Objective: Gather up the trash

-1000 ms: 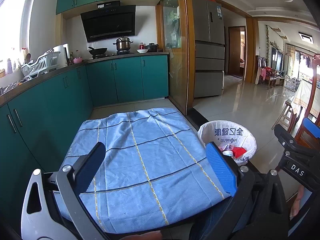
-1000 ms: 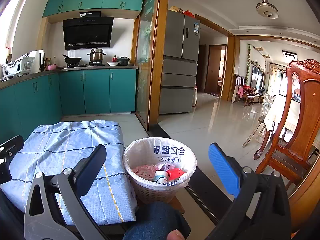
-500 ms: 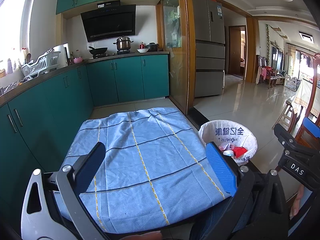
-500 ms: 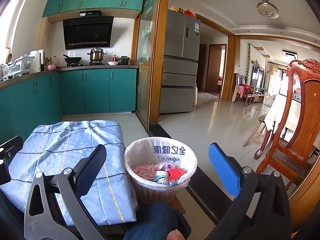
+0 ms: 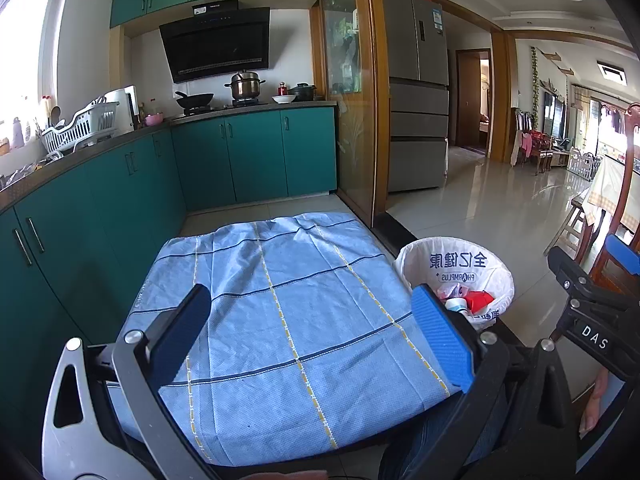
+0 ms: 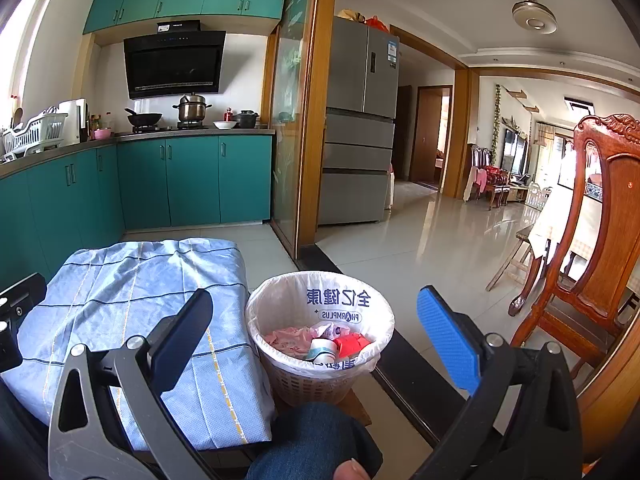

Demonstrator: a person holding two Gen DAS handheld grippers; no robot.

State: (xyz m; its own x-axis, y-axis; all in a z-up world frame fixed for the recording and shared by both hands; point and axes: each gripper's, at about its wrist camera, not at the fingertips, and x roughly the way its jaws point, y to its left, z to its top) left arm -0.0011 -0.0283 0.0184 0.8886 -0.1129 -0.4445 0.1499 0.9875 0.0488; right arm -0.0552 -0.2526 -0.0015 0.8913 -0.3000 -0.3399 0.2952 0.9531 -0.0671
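Both the left tool (image 5: 308, 332) and the right tool (image 6: 316, 324) are held spread and empty above a tabletop draped in a blue checked cloth (image 5: 280, 320), in a teal-cabinet kitchen. The trash (image 6: 320, 340) is seen inside the bag-lined wastebasket (image 6: 320, 376) just beside the tabletop. Only the right view shows a carved wooden chair (image 6: 592, 248); the tabletop's near edge is cut off.

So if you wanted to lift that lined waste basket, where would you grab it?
Probably the rim of the waste basket, from above: it stands upright and open-topped, and the white bag folded over the edge gives a lip for the open right tool.
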